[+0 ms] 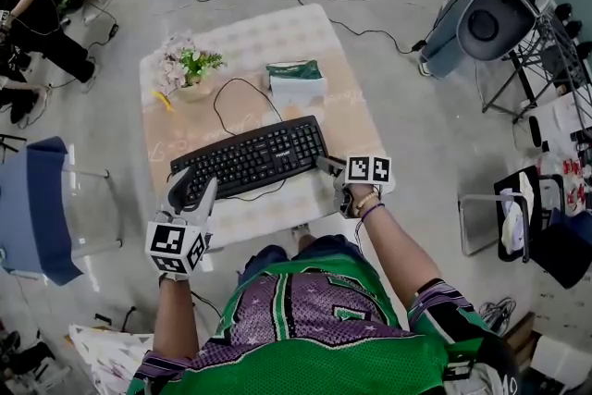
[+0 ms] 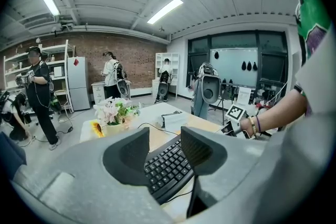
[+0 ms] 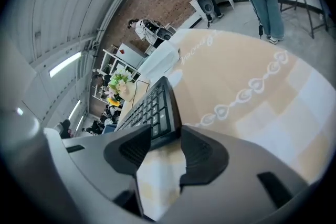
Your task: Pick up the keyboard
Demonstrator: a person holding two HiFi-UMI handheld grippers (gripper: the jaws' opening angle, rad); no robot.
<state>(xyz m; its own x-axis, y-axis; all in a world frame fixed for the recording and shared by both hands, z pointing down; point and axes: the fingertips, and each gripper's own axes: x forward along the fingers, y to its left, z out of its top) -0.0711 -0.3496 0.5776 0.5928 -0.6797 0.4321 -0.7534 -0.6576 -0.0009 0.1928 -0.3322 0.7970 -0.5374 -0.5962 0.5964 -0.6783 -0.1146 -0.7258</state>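
Head view: keyboard (image 1: 250,160) on the desk (image 1: 268,37); left tongs (image 1: 192,190) gape wide at its 8 o'clock corner, right tongs (image 1: 326,166) open at its 3 o'clock end.

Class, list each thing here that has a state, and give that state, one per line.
Keyboard: flat on the table, not lifted.
Left hand-held gripper: open, at the keyboard's left end.
Right hand-held gripper: open, at the keyboard's right end.
Flower pot: upright.
Keyboard cable: looped, slack.

Matt black plastic keyboard (image 1: 250,158) on smooth patterned tablecloth (image 1: 264,37)
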